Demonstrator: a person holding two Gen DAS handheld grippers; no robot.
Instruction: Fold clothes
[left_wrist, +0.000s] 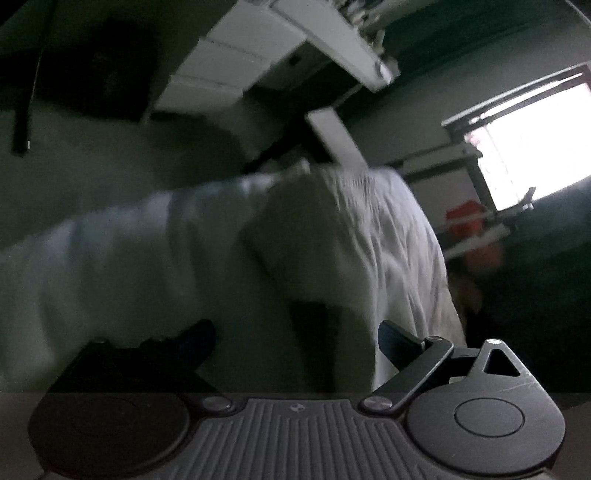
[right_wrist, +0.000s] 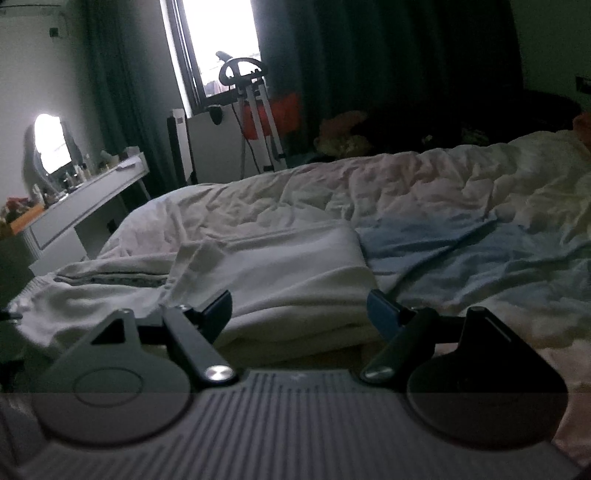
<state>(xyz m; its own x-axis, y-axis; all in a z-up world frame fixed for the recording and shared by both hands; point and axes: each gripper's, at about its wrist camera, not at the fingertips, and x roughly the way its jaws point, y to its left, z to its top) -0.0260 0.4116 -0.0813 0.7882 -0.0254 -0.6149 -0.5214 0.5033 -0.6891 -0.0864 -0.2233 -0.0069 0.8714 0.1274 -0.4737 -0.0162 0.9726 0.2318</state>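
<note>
White garment (right_wrist: 280, 280) lies on the bed (right_wrist: 424, 184), partly doubled over: a flat folded panel at 12 o'clock from your right gripper (right_wrist: 299, 314), looser bunched cloth trailing to 9 o'clock. A blue cloth (right_wrist: 461, 251) sits at 2 o'clock, touching it. Right gripper's jaws stand wide, holding nothing, low at the garment's near edge. Left wrist view is blurred: white fabric (left_wrist: 332, 236) hangs ahead of your left gripper (left_wrist: 295, 343), jaws spread; whether it pins cloth, cannot tell. Judgement: mid-fold. Next calls for gathering that loose 9 o'clock side.
</note>
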